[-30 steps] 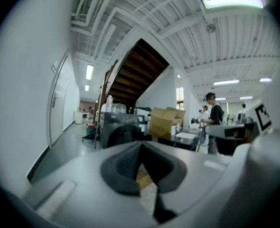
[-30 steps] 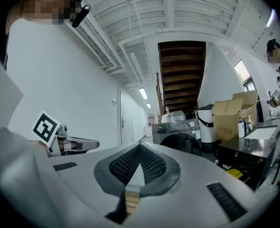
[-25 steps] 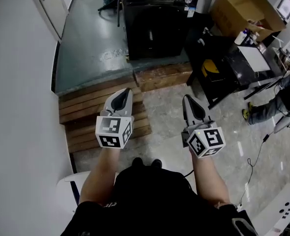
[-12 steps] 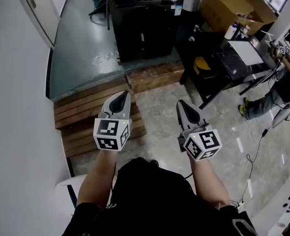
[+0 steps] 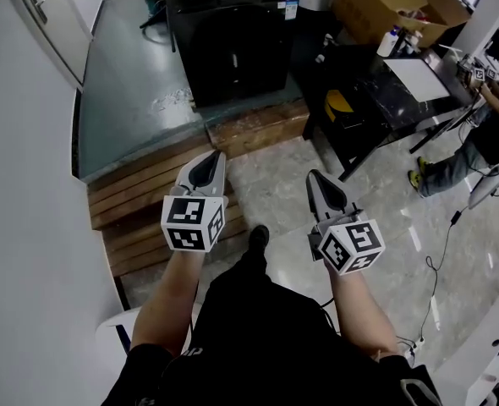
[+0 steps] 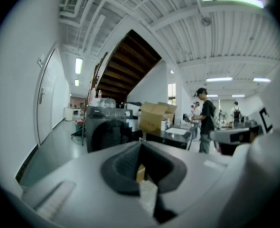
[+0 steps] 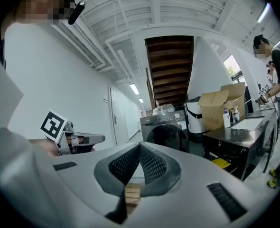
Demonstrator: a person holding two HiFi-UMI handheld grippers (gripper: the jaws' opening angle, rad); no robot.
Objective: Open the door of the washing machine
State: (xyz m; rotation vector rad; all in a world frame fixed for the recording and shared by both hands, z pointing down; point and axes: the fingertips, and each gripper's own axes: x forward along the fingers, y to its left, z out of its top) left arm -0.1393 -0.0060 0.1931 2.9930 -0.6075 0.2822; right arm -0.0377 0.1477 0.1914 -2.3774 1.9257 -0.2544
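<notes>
The black washing machine (image 5: 233, 34) stands at the far end of a raised grey floor, its round door (image 7: 167, 136) closed. It also shows ahead in the left gripper view as a dark washing machine (image 6: 106, 131). My left gripper (image 5: 214, 157) and right gripper (image 5: 315, 176) are held side by side, well short of the machine and pointing toward it. Both are shut with nothing between the jaws. In the right gripper view the left gripper (image 7: 78, 139) shows at the left.
Wooden pallet steps (image 5: 139, 194) lie under the left gripper, leading up to the grey platform (image 5: 123, 100). A black table (image 5: 385, 91) and a cardboard box (image 5: 385, 2) stand to the right of the machine. A person (image 5: 478, 142) is at the far right, a white wall (image 5: 21, 227) on the left.
The person carrying the grippers has stepped forward; the wooden steps and the platform have come nearer. Both grippers stay shut and side by side.
</notes>
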